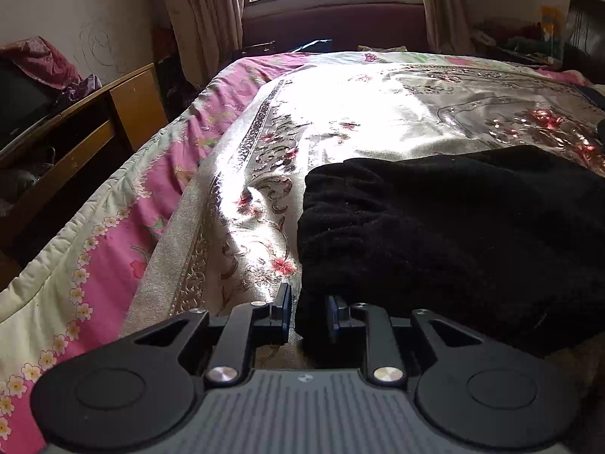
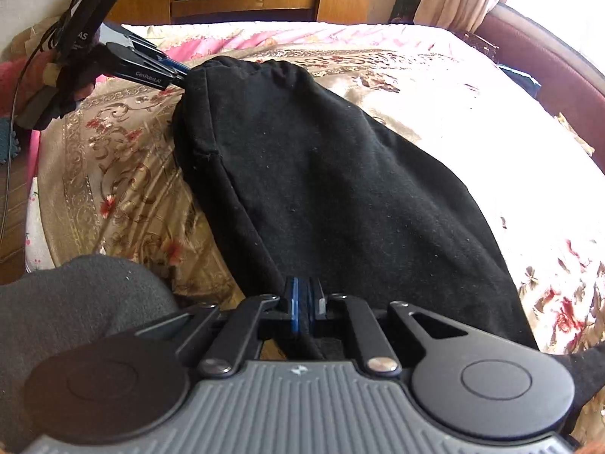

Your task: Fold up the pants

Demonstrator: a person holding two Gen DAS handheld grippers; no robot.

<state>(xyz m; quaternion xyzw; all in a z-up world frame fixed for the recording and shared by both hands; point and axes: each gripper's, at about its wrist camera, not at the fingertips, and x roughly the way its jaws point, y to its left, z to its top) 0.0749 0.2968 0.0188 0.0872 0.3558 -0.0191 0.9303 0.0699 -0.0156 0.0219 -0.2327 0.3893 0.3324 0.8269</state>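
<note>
My right gripper (image 2: pixel 304 308) is clamped on the near edge of the black pants (image 2: pixel 321 174), which lie on the bed's floral bedspread (image 2: pixel 124 174). My left gripper (image 1: pixel 309 312) stands narrowly parted around the waistband corner; I cannot tell whether it grips.

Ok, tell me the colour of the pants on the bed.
Black pants, plain, best seen in the right wrist view.
</note>
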